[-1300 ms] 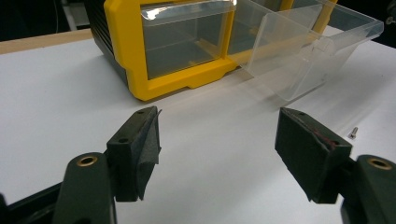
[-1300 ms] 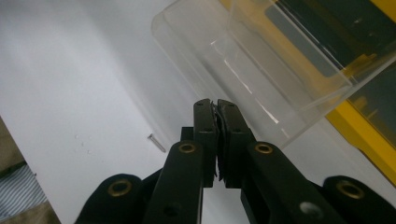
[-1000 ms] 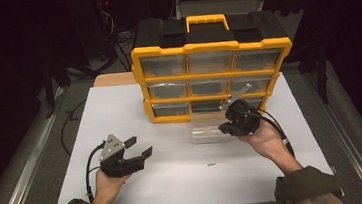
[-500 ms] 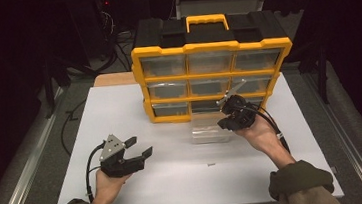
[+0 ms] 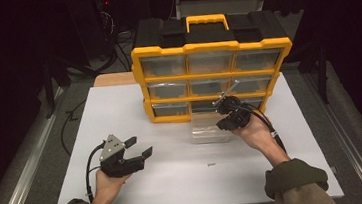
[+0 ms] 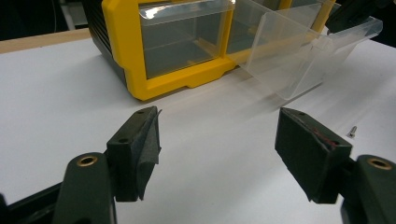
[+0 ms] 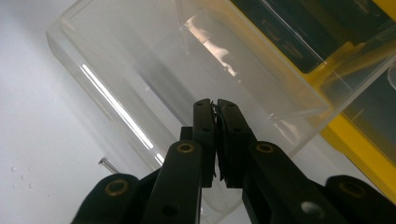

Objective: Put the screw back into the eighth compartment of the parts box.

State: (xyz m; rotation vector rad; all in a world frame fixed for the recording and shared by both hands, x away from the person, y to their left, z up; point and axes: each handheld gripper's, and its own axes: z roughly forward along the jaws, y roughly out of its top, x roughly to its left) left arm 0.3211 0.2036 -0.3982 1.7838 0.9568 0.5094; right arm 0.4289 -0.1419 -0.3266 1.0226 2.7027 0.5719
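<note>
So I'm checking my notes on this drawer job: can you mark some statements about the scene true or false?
1. The left gripper has its jaws open with nothing between them. True.
2. The right gripper has its jaws wide open. False: they are shut, at the clear plastic drawer.
3. The clear plastic drawer sits inside the yellow and black drawer cabinet. False: it lies on the white table in front.
4. A small screw lies loose on the table. True.

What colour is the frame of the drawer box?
Yellow; the drawer box shows it best in the high view.
</note>
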